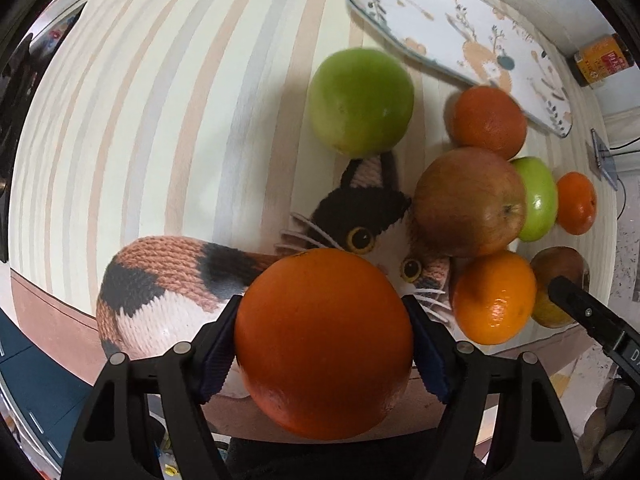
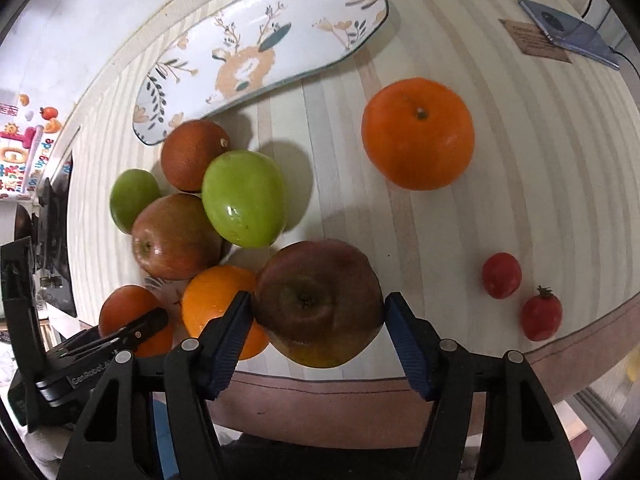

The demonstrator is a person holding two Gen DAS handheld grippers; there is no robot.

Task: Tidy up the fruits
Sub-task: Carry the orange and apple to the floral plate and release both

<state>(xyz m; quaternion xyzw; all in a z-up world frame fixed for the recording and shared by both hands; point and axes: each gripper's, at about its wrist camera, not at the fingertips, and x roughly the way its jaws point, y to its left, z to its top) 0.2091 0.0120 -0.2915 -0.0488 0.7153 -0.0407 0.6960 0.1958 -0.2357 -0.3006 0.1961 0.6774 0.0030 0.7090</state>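
The left gripper (image 1: 323,344) has its jaws clamped on an orange (image 1: 323,342), held above the near edge of the striped desk (image 1: 160,120), over a knitted cat (image 1: 168,300). The right gripper (image 2: 318,320) has its jaws around a dark red apple (image 2: 318,304), the right pad just beside the skin. Piled fruit (image 2: 200,216) crowds its left; open desk lies right, toward two tomatoes (image 2: 520,292). The floral platter (image 2: 260,52) sits at the far edge.

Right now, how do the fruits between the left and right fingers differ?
The left gripper holds an orange, bright, smooth and evenly coloured; the right gripper holds a red apple, dark, mottled, with a dimpled end facing the camera. Both are pinched at their sides.
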